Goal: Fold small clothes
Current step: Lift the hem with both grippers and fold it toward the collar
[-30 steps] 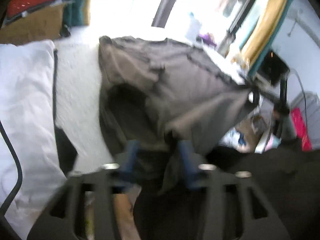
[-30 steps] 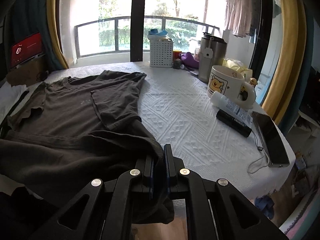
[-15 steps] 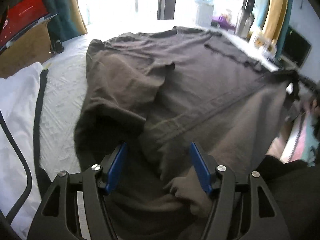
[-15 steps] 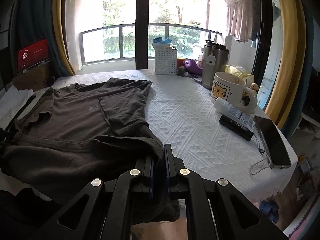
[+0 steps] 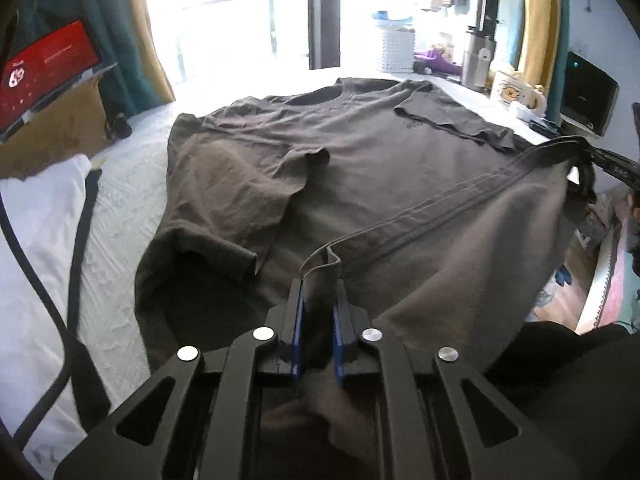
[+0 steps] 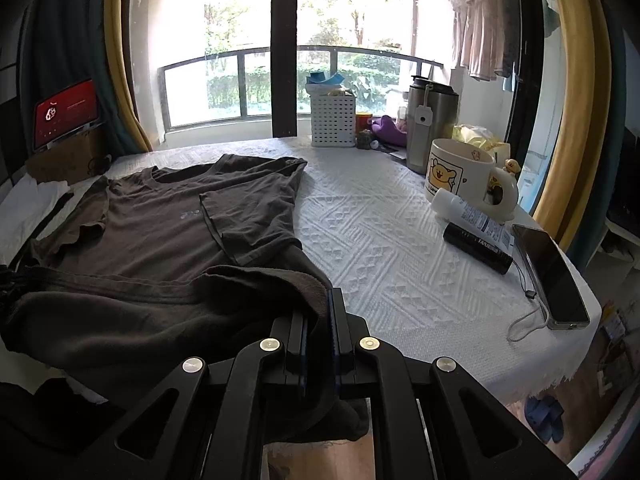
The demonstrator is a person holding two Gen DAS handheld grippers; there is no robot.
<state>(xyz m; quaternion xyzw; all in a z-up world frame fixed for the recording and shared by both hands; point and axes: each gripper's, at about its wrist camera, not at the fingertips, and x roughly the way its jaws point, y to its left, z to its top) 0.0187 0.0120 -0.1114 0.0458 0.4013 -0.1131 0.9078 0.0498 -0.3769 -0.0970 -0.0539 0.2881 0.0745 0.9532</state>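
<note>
A dark grey-brown T-shirt (image 5: 360, 168) lies face up on the white quilted table (image 6: 392, 248), collar toward the window, both sleeves folded inward. Its bottom hem is lifted off the near table edge and stretched between my grippers. My left gripper (image 5: 318, 284) is shut on the hem's left corner. My right gripper (image 6: 318, 300) is shut on the hem's right corner; the shirt (image 6: 160, 232) spreads to its left. The right gripper also shows at the far right of the left wrist view (image 5: 600, 160).
On the table's right side stand a bear mug (image 6: 460, 176), a white tube (image 6: 472, 214), a black tube (image 6: 478, 248) and a phone (image 6: 554, 276) with a cord. A white basket (image 6: 333, 120) and steel flask (image 6: 430, 124) stand at the back. White cloth (image 5: 36, 240) lies left.
My left gripper, open half a second ago, has shut on the shirt's hem corner. The hem is now pulled straighter between both grippers. The right gripper has kept its hold.
</note>
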